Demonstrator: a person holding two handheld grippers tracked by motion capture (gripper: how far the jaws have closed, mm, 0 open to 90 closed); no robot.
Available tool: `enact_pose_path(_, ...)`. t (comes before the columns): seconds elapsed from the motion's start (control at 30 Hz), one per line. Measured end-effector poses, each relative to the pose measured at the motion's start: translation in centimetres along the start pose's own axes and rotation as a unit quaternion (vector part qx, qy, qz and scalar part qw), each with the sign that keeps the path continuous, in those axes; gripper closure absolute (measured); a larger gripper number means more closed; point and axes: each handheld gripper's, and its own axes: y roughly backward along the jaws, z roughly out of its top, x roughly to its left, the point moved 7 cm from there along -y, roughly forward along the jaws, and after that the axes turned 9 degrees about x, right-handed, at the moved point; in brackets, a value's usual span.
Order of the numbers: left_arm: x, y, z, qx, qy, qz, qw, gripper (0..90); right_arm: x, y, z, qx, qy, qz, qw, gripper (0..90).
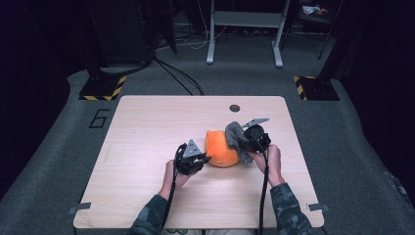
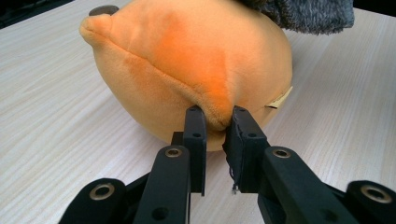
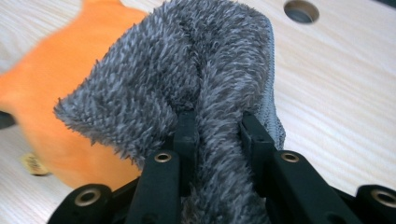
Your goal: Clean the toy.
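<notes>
left gripper [image 2: 214, 122] pinches seam ridge of orange plush toy [image 2: 196, 60]; right gripper [image 3: 215, 126] clamped on grey fuzzy cloth [image 3: 187, 70] beside it.

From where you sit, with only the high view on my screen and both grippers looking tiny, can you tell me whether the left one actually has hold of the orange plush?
Observer: Yes. The left gripper pinches a fold at a seam of the orange plush.
Operator: And the right one, on the grey stuff?
Observer: The right gripper is clamped on a bunched fold of the fuzzy grey cloth.
Operator: Anything else on that plush?
Observer: A small tan tag sticks out low on its side, just above the table.
</notes>
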Motion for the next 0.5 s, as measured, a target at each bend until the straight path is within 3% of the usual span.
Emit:
enact_pose_path(0.33,0.0,-0.1,0.0,-0.001,0.002,0.002,1.0000,78.2,-2.2,-1.7,-2.3,0.027,-0.030,-0.003,0.9992,71.9)
enact_pose_path(0.5,0.0,-0.1,-0.1,-0.001,0.006,0.001,1.0000,78.1,-2.6,-3.4,-3.7,0.061,-0.044,0.001,0.9972,71.8)
